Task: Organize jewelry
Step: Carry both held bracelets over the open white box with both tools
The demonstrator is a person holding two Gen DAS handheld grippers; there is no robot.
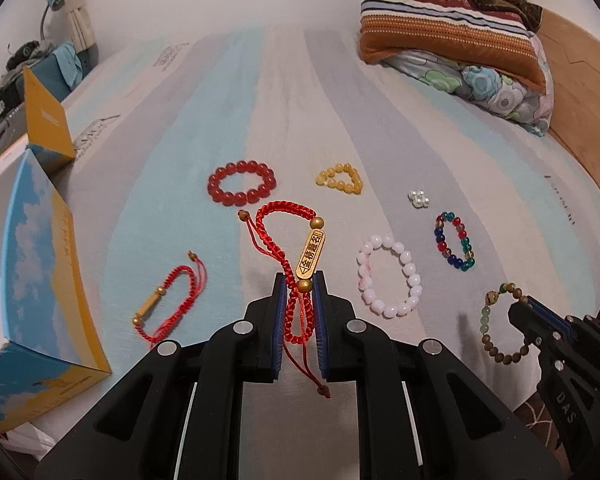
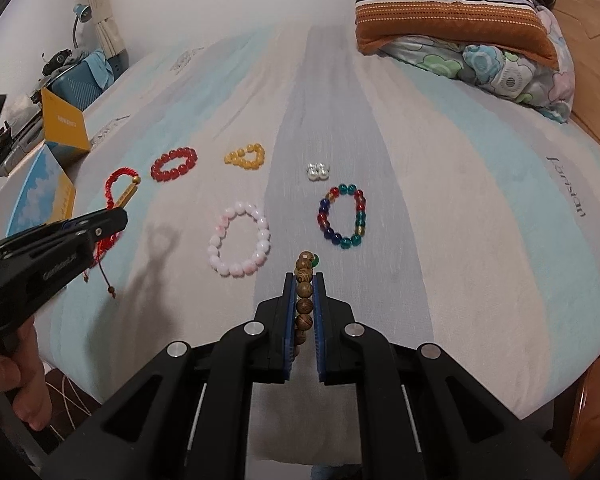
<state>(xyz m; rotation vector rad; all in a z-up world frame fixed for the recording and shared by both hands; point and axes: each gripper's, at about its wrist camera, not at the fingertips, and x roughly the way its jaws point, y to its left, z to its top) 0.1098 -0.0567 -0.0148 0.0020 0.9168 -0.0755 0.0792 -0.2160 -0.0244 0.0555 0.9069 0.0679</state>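
Left claw (image 1: 300, 280) was clamped on the red braided bracelet (image 1: 286, 216), whose gold plate (image 1: 310, 254) lay just ahead of the fingertips with loose cords trailing below. Right claw (image 2: 303, 280) was clamped on the wooden bead bracelet (image 2: 304, 296), beads pinched between the pads. Both pieces hung above the bed (image 1: 480, 152), near the pink bead bracelet (image 2: 240, 240). For a clean placement, I judged each grip should be kept firm until the piece rested over a bare stripe, well apart from its neighbours.

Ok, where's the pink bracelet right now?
The pink bracelet lies flat on the bed, right of the left tongs, between the red cord bracelet and the multicoloured bracelet.
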